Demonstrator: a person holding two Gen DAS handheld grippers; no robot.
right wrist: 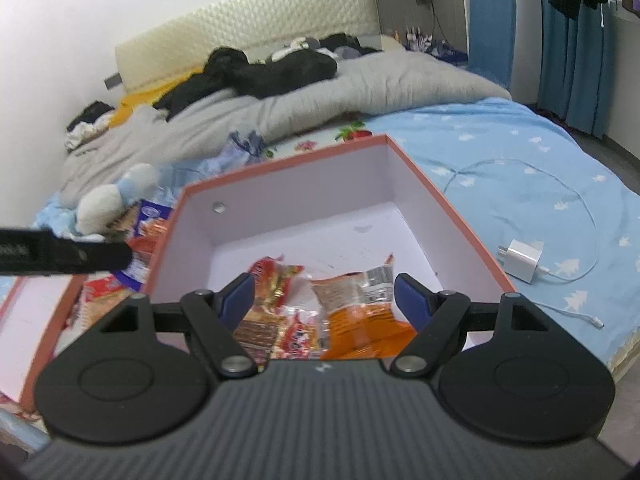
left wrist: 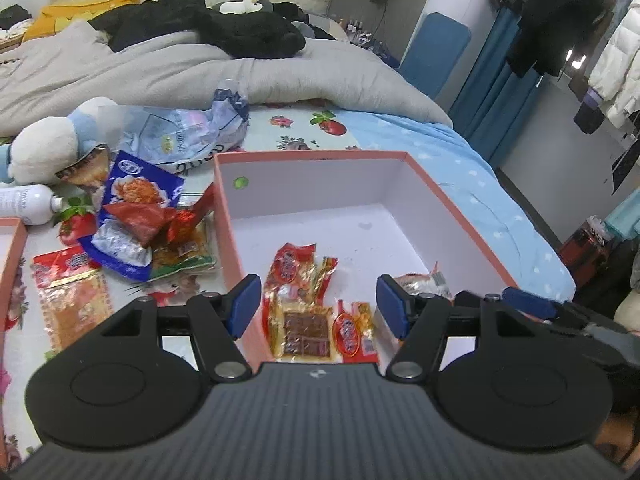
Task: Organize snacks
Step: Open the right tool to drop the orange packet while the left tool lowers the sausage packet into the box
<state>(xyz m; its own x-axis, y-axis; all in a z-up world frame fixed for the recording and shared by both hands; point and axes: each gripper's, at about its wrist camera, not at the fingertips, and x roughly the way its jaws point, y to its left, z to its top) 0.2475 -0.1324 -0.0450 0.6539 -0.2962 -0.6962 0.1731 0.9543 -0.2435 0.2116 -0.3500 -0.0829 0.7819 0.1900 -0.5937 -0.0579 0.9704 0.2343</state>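
Observation:
A pink-rimmed white box (left wrist: 312, 154) sits on the bed; it also shows in the right wrist view (right wrist: 452, 216). Inside lie red and yellow snack packets (left wrist: 304, 304) and an orange packet (right wrist: 360, 312). A pile of loose snack packets (left wrist: 140, 224) lies left of the box. My left gripper (left wrist: 316, 304) is open and empty, low over the box's near left corner. My right gripper (right wrist: 324, 300) is open and empty over the packets at the box's near edge. Its blue pad shows at the right in the left wrist view (left wrist: 528, 302).
A second pink box (left wrist: 12, 248) sits at the far left. A plush toy (left wrist: 52, 140), a white bottle (left wrist: 24, 204) and a crumpled plastic bag (left wrist: 188, 132) lie beyond the pile. A white charger with cable (right wrist: 522, 260) lies right of the box. A grey duvet (left wrist: 160, 68) covers the far bed.

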